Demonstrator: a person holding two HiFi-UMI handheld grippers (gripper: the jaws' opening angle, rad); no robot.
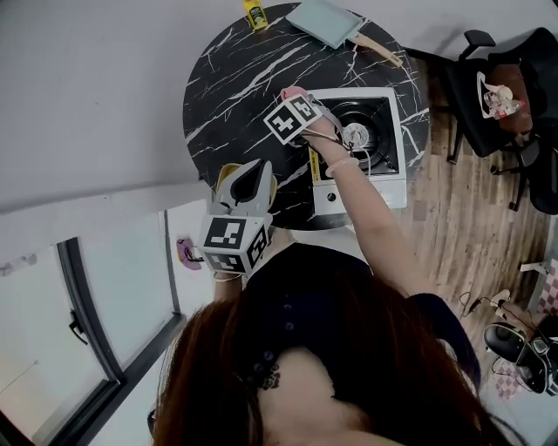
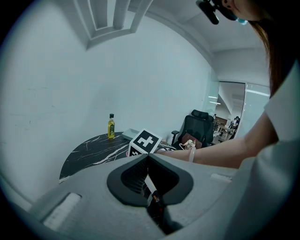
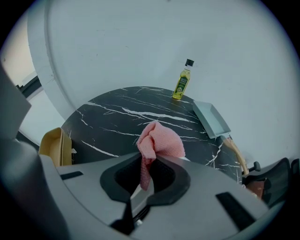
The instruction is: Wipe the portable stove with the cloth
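Right hand-held gripper (image 3: 148, 163) is clenched on a pink waffle-weave cloth (image 3: 160, 140). One end of the cloth is pinched between the jaws and the rest bunches up in a loose wad above the tips. In the head view this hand-held gripper (image 1: 296, 100) reaches out over the far left corner of the white portable gas stove (image 1: 350, 197), with the cloth (image 1: 293, 91) at its tip. Whether the cloth touches the stove cannot be told. The person's bare forearm (image 1: 370, 213) stretches across the stove's left side, a bracelet at the wrist.

Left hand-held gripper (image 2: 147, 154) has its jaws pressed together with nothing between them. It (image 1: 252, 171) hovers at the near edge of the bench, left of the stove and well apart from the cloth, above a tan rounded object (image 1: 224, 178) that is too covered to identify.

The stove sits on the right half of the round black marble bench with white veins (image 1: 231, 83), its black burner plate and round burner head (image 1: 356, 134) facing up. At the far edge of the bench stands a small bottle of yellow oil with a black cap (image 3: 181, 83), upright. Just right of it lies a grey-blue rectangular pan with a wooden handle (image 1: 324, 22). A black office chair (image 1: 510, 100) stands on the wooden floor to the right of the bench.
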